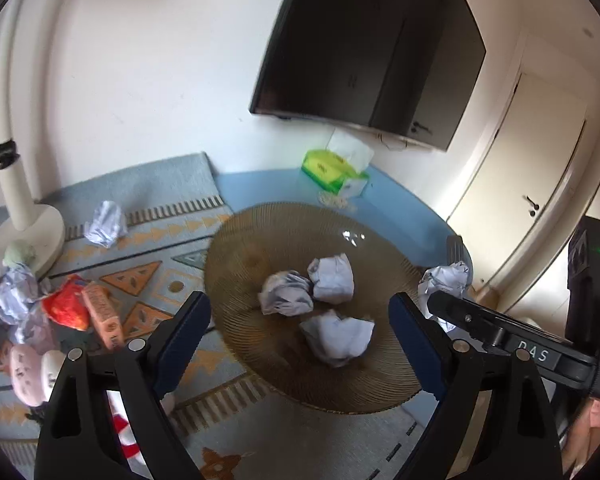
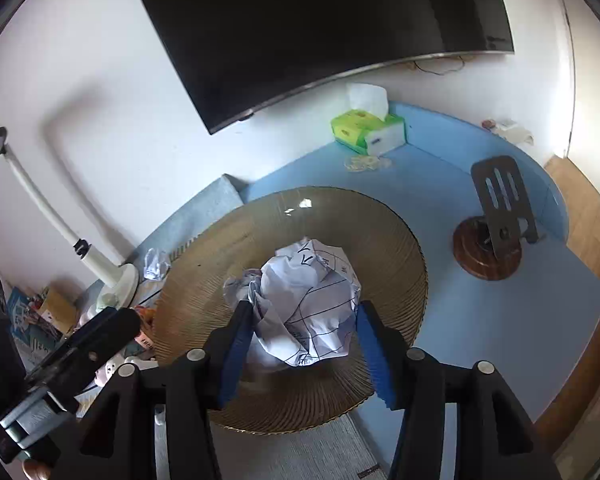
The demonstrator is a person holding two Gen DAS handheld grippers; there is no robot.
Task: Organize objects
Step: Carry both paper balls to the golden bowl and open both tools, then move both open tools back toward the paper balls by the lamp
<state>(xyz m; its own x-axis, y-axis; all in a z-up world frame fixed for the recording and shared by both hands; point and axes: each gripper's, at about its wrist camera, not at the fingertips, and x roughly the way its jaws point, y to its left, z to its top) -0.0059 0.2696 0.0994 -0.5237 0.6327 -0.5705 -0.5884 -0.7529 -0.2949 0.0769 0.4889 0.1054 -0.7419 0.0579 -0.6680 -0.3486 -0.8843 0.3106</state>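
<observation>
So here's my left gripper [image 1: 300, 320], fingers spread wide with nothing between them, hanging over the big ribbed brown plate [image 1: 236, 256] in the middle of the left wrist view. Three crumpled paper balls sit in the plate: one near the center [image 1: 286, 294], one just to its upper right and touching it [image 1: 332, 278], and one lower down [image 1: 338, 338], nearest my fingertips.

My right gripper [image 2: 300, 340] is pinching a bigger paper wad [image 2: 308, 304] with ruled lines on it, both blue pads pressed against its sides, and it's held above the same plate [image 2: 384, 236] in the center of the right wrist view. I can see that same wad [image 1: 444, 280] and the right gripper's finger poking in from the right edge of the left view too.

More crumpled paper is still on the patterned mat: one ball [image 1: 106, 224] at left-center, plus a bunch [image 1: 14, 296] at the far left by the white lamp base [image 1: 40, 232]. A red packet [image 1: 66, 304] and an orange box [image 1: 102, 316] lie next to that pile. A green tissue box [image 1: 332, 170] sits against the wall in the upper middle, under the TV [image 1: 364, 48]. In the right view, a round wooden stand [image 2: 488, 248] is on the blue tabletop at right.
</observation>
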